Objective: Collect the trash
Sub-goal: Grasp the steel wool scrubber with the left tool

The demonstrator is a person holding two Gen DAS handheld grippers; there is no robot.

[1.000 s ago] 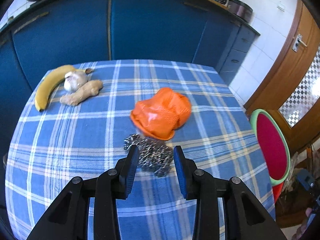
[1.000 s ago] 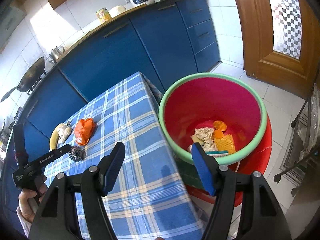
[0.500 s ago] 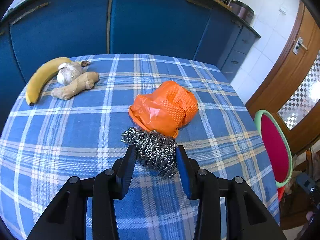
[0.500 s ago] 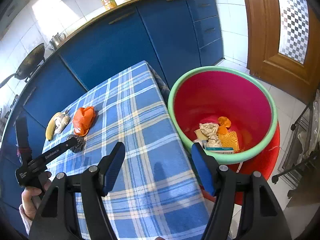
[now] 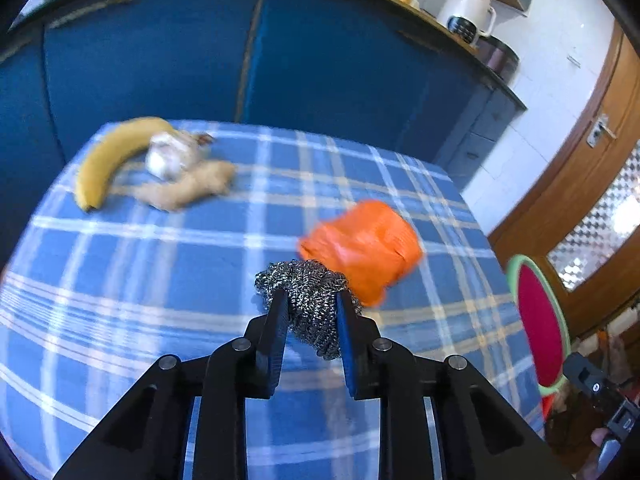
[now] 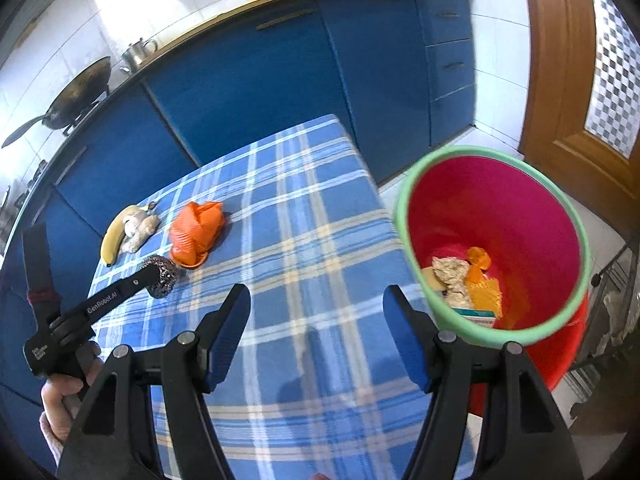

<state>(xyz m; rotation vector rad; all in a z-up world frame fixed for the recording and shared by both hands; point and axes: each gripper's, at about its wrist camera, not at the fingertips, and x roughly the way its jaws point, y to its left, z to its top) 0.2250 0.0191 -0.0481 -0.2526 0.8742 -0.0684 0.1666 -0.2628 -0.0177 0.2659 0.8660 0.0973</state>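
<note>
My left gripper [image 5: 311, 300] is shut on a steel wool scrubber [image 5: 310, 286], which it holds just above the blue plaid table [image 5: 160, 280]. A crumpled orange plastic bag [image 5: 366, 246] lies just beyond it. In the right wrist view the left gripper [image 6: 154, 274] holds the scrubber [image 6: 162, 276] beside the orange bag [image 6: 196, 232]. My right gripper [image 6: 316, 312] is open and empty over the table's near right part, left of the red bin with a green rim [image 6: 496, 236], which holds several scraps.
A banana [image 5: 110, 160], a garlic bulb [image 5: 170, 156] and a ginger root [image 5: 188, 190] lie at the table's far left. Blue kitchen cabinets [image 5: 240, 60] stand behind the table. The red bin [image 5: 538, 320] stands on the floor off the table's right edge. A wooden door [image 6: 580, 60] is at right.
My left gripper moved forward around the scrubber and closed on it, then lifted it slightly. My right gripper stayed open and drifted a little left over the table.
</note>
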